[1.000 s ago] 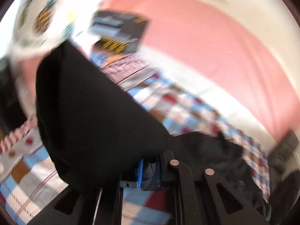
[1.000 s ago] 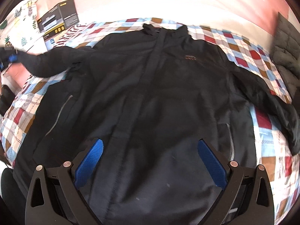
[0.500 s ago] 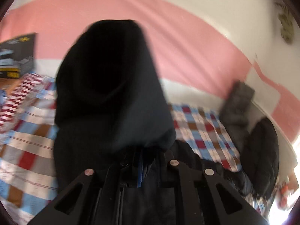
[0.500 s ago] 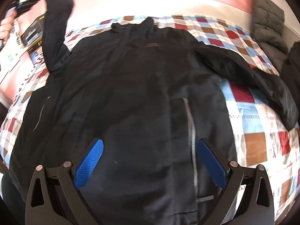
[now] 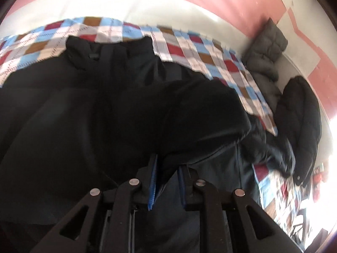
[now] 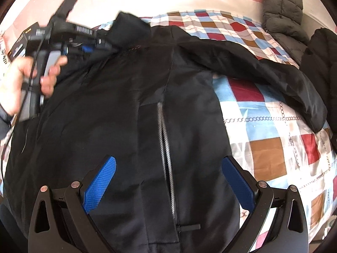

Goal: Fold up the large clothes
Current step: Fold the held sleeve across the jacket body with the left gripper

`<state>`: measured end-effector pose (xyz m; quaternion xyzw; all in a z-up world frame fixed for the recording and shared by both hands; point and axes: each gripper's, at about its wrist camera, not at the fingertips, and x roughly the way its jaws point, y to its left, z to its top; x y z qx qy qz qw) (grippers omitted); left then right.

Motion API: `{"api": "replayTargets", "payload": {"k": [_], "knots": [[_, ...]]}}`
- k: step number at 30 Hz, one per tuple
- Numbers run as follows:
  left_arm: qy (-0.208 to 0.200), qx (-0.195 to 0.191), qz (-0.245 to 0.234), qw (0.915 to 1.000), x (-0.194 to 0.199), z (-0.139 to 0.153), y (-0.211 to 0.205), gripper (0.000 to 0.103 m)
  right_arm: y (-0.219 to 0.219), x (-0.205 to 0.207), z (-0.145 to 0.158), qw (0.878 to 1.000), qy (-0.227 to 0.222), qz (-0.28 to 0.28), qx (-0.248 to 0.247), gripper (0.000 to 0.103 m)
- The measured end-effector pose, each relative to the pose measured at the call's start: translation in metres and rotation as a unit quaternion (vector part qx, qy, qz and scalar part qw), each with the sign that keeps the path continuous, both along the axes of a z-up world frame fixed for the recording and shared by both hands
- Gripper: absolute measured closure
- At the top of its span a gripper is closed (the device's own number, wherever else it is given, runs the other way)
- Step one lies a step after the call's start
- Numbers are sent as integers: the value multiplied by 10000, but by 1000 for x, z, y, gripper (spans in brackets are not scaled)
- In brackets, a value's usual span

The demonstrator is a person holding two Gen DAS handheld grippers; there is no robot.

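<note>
A large black jacket (image 6: 126,109) lies front-up on a checked bedspread (image 6: 267,130), its silver zip (image 6: 166,147) running down the middle. My left gripper (image 5: 167,181) is shut on the jacket's left sleeve (image 5: 189,113) and holds it over the jacket's chest; it also shows in the right wrist view (image 6: 88,46), held by a hand at the upper left. My right gripper (image 6: 168,181) is open and empty, hovering above the jacket's lower front. The other sleeve (image 6: 273,71) lies spread out to the right.
A grey quilted garment (image 6: 282,10) and another black coat (image 6: 322,63) lie at the bed's right end by the pink and white wall. A dark box (image 6: 19,42) sits at the far left behind the hand.
My left gripper has swung the sleeve from out at the left, up and over onto the jacket's chest. My right gripper has drifted right over the jacket, still open.
</note>
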<state>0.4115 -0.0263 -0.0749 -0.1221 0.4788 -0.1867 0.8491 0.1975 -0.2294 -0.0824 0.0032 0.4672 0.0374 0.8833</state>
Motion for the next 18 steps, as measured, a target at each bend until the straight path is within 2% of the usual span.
{"api": "replayTargets", "payload": {"k": [2, 4, 5, 6, 7, 9, 12, 14, 18], "knots": [[-96, -149, -104, 9998, -11, 8, 8, 82, -2, 7, 4, 10000, -77, -32, 25, 2], [-181, -407, -199, 9988, -18, 24, 18, 71, -2, 15, 10, 9998, -176, -41, 70, 2], [-230, -520, -239, 9981, -22, 33, 24, 61, -2, 19, 13, 9997, -212, -38, 88, 2], [-284, -680, -299, 9968, -25, 42, 31, 33, -1, 26, 17, 9995, -284, -18, 130, 2], [-393, -890, -341, 9947, -32, 52, 43, 25, 1, 32, 21, 9993, -341, -3, 169, 2], [-585, -951, -304, 9933, -41, 67, 60, 25, 5, 46, 29, 9985, -469, 34, 280, 2], [-751, -704, -63, 9947, -41, 75, 82, 25, 13, 71, 38, 9966, -617, 102, 535, 2], [-727, -527, 198, 9958, -43, 70, 105, 25, 20, 94, 39, 9950, -684, 186, 709, 2], [-572, -74, 830, 9949, -41, 53, 157, 34, 29, 149, 30, 9936, -563, 211, 957, 3]]}}
